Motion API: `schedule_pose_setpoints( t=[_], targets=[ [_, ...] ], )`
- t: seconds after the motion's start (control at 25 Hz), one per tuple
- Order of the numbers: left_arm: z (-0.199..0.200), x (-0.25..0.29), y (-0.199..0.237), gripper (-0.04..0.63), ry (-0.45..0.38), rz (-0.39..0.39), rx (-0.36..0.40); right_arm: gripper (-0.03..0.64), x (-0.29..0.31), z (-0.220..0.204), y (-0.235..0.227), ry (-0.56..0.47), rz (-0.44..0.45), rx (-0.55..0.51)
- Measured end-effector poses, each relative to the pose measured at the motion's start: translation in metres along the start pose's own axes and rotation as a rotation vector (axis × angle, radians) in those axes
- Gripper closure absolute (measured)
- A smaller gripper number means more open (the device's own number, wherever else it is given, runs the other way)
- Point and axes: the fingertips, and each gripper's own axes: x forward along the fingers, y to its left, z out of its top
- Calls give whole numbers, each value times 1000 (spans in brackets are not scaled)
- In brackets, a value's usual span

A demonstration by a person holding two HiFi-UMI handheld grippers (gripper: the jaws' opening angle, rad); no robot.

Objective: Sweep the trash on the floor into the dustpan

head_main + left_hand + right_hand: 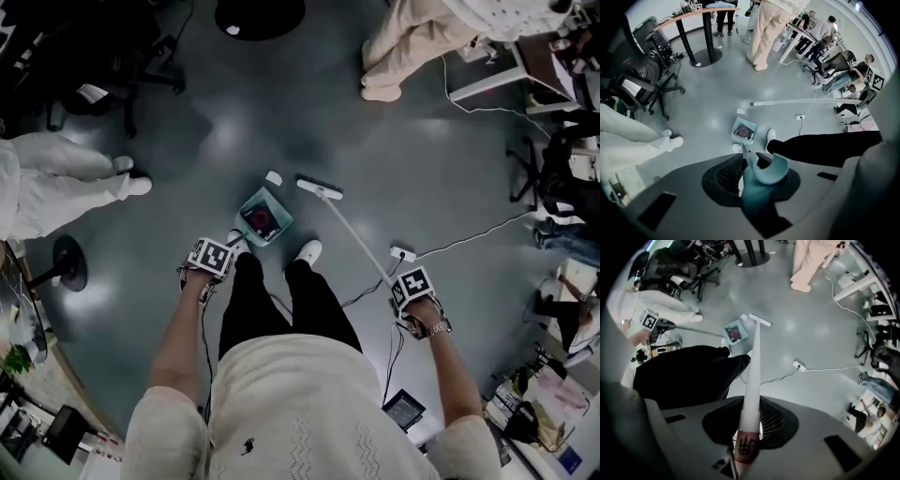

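A teal dustpan rests on the grey floor with a dark red piece of trash inside it. My left gripper is shut on the dustpan's teal handle; the pan shows beyond it. A small white piece of trash lies just past the pan. The white broom has its head on the floor to the pan's right. My right gripper is shut on the broom's white handle, which runs down to the broom head.
My own shoes stand just behind the dustpan. A white power strip and its cable lie on the floor at right. Other people's legs stand at left and at the far side. Office chairs and desks ring the floor.
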Motion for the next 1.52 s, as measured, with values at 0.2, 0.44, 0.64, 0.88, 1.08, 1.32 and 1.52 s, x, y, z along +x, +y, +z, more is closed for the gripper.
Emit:
schedule_pose_setpoints(
  t=[0.2,0.44,0.64,0.88,1.08,1.32,1.52],
  targets=[
    [7,-19,73,502,21,14,37,529,2,58,27,-46,-28,201],
    [34,-20,134,502,46,34,131,528,25,129,81,-51,-4,315],
    [53,-11,163,502,58,52,243,528,48,150,152,13,21,250],
    [61,-4,166,502,45,26,253,517,68,134,221,60,-70,3],
    [65,-6,167,502,33,12,249,514,75,121,264,106,-80,-211],
    [53,-4,173,502,7,-1,229,514,73,112,311,139,-59,-338],
    [24,-8,161,502,-40,-31,161,514,76,93,326,116,7,-286]
  ],
)
